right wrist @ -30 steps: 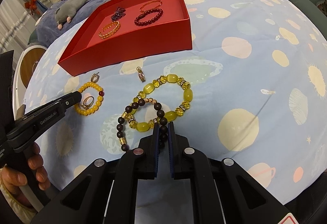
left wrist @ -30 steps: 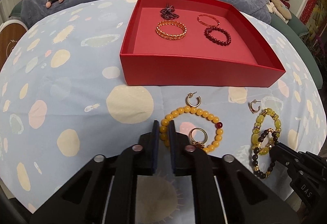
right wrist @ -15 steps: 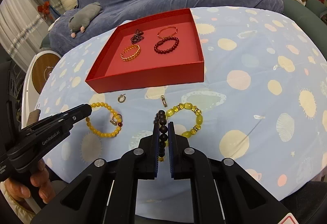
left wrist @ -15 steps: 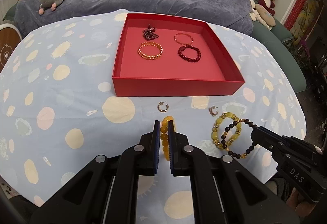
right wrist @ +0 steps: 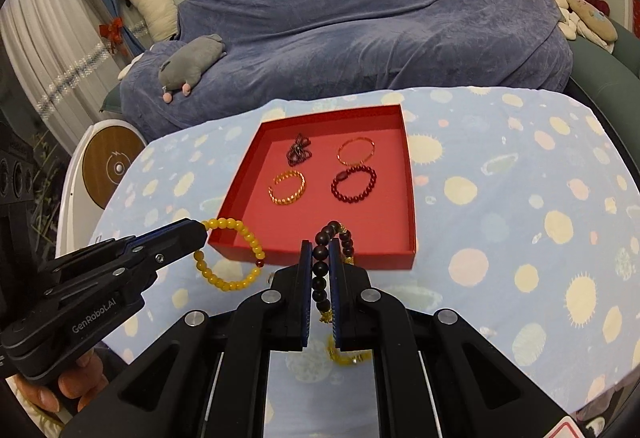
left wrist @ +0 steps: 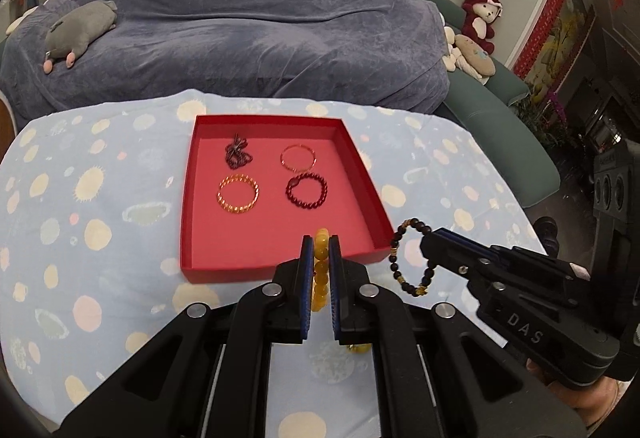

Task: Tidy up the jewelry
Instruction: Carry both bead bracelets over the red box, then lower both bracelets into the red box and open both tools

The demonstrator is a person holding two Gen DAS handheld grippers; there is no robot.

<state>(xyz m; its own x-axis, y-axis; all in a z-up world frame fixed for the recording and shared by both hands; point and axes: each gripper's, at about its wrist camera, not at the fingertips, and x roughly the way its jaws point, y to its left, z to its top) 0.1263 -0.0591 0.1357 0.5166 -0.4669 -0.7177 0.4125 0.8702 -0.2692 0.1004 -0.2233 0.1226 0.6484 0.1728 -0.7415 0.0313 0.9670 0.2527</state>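
My left gripper (left wrist: 321, 244) is shut on a yellow bead bracelet (left wrist: 320, 266), held in the air just short of the red tray's near wall (left wrist: 240, 272). In the right wrist view that bracelet (right wrist: 234, 284) hangs as a loop from the left gripper (right wrist: 202, 229). My right gripper (right wrist: 320, 244) is shut on a dark bead bracelet (right wrist: 321, 270), which dangles from the right gripper (left wrist: 426, 241) beside the tray's near right corner. In the tray (right wrist: 384, 206) lie a dark necklace (left wrist: 238, 154), a thin orange bangle (left wrist: 298, 157), a gold chain bracelet (left wrist: 237, 193) and a dark red bead bracelet (left wrist: 306, 190).
A spotted light-blue cloth (left wrist: 100, 238) covers the table. Part of a yellow-green bracelet (right wrist: 344, 358) shows on it under my right gripper. Behind stands a sofa under a blue-grey blanket (left wrist: 248, 30) with a grey plush (left wrist: 78, 32). A round white stand (right wrist: 108, 162) is at the left.
Both grippers have risen, each lifting its bracelet off the cloth. The view now reaches the whole tray and sofa; the earrings and ring have dropped out of sight.
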